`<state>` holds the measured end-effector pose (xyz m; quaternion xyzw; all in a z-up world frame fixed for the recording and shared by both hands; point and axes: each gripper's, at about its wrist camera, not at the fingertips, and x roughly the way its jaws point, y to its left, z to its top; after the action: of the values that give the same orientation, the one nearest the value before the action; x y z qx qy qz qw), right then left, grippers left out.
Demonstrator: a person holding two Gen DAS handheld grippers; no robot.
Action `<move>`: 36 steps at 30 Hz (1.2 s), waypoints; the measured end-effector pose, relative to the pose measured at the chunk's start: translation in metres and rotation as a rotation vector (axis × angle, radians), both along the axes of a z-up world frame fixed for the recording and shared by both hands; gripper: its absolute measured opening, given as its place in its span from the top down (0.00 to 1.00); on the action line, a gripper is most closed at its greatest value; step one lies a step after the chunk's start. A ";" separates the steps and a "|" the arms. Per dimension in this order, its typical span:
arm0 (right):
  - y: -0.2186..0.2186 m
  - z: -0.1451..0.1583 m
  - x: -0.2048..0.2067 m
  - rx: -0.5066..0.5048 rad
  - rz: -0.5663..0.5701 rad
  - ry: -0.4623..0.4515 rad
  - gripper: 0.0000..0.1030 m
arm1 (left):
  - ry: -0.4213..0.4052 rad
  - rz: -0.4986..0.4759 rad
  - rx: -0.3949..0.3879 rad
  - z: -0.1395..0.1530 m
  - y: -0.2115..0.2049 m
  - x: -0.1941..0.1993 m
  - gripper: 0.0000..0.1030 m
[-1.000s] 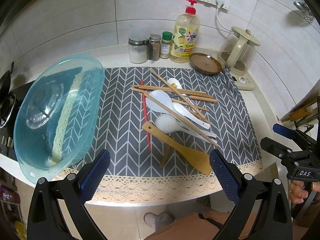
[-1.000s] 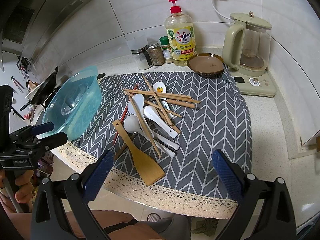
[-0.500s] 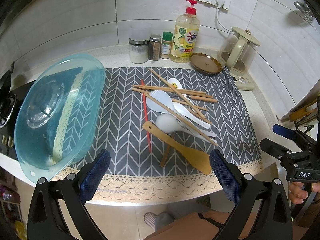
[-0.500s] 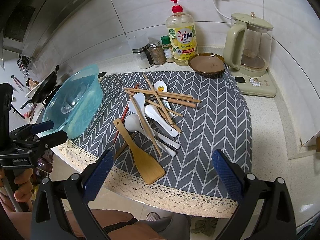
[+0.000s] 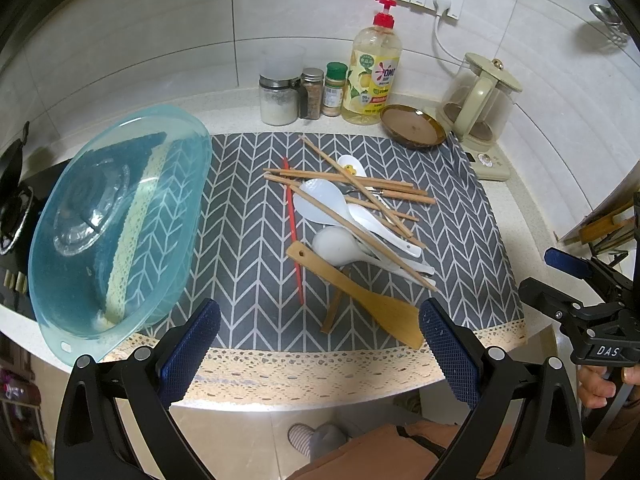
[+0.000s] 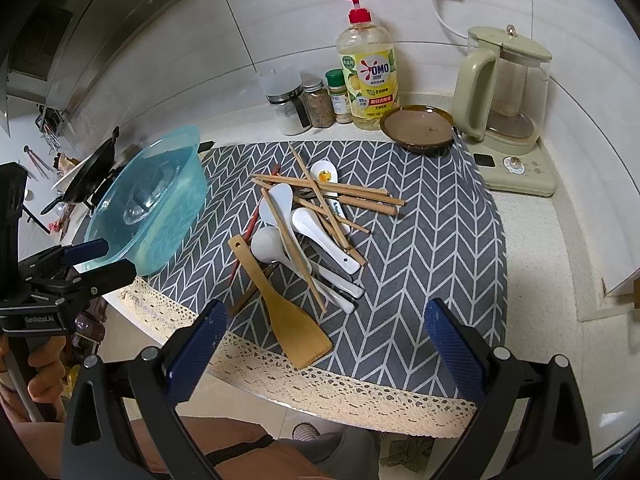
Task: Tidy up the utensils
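Utensils lie heaped mid-mat on the counter, beyond both empty, wide-spread hand-held grippers: left, right. Wooden spatula nearest, white spoons and chopsticks farther; blue basin left.

Utensil pile mid-mat; basin left; kettle behind-right

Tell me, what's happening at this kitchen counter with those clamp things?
A person holds a two-finger gripper in each hand, about to sort utensils. The left gripper and right gripper are open and empty, hovering at the counter's front edge. On the chevron mat lies an untouched heap: wooden chopsticks, white spoons and a wooden spatula. A blue plastic basin waits at the left.
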<state>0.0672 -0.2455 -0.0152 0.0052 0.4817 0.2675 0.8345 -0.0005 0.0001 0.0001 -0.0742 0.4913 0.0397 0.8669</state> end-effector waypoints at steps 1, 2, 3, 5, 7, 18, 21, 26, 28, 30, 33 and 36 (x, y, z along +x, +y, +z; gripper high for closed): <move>0.000 -0.001 0.000 -0.001 -0.001 0.001 0.07 | -0.001 -0.001 -0.001 0.000 0.004 -0.002 0.04; 0.002 0.000 0.000 -0.004 0.003 0.003 0.07 | -0.001 -0.001 -0.001 -0.001 0.006 -0.003 0.04; 0.002 0.000 0.000 -0.004 0.003 0.004 0.07 | -0.001 -0.001 -0.001 -0.001 0.007 -0.003 0.04; 0.002 0.000 0.000 -0.005 0.003 0.003 0.07 | 0.000 0.000 0.000 -0.001 0.006 -0.002 0.04; 0.002 -0.001 0.000 -0.005 0.004 0.002 0.07 | 0.000 0.000 0.000 -0.001 0.006 -0.003 0.04; 0.003 0.000 0.000 -0.009 0.004 0.003 0.07 | 0.000 -0.001 0.000 -0.001 0.006 -0.003 0.04; 0.004 0.000 0.000 -0.010 0.004 0.004 0.07 | 0.000 -0.002 0.000 0.000 0.006 -0.003 0.04; 0.004 0.001 0.000 -0.012 0.005 0.003 0.07 | 0.000 -0.002 0.000 -0.003 0.009 0.000 0.04; 0.004 0.001 0.000 -0.013 0.003 0.003 0.07 | 0.000 -0.003 0.000 -0.001 0.007 -0.001 0.04; 0.004 0.000 0.000 -0.017 0.003 0.001 0.07 | -0.001 -0.005 0.002 0.000 0.007 -0.003 0.04; 0.004 0.000 -0.001 -0.024 0.003 0.001 0.07 | 0.000 -0.005 0.001 0.001 0.004 -0.002 0.04; 0.005 -0.001 -0.003 -0.044 0.001 -0.002 0.07 | 0.002 -0.017 0.000 0.000 0.003 -0.002 0.04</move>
<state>0.0647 -0.2401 -0.0157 -0.0138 0.4865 0.2573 0.8348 -0.0021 0.0028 0.0005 -0.0702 0.4929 0.0325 0.8666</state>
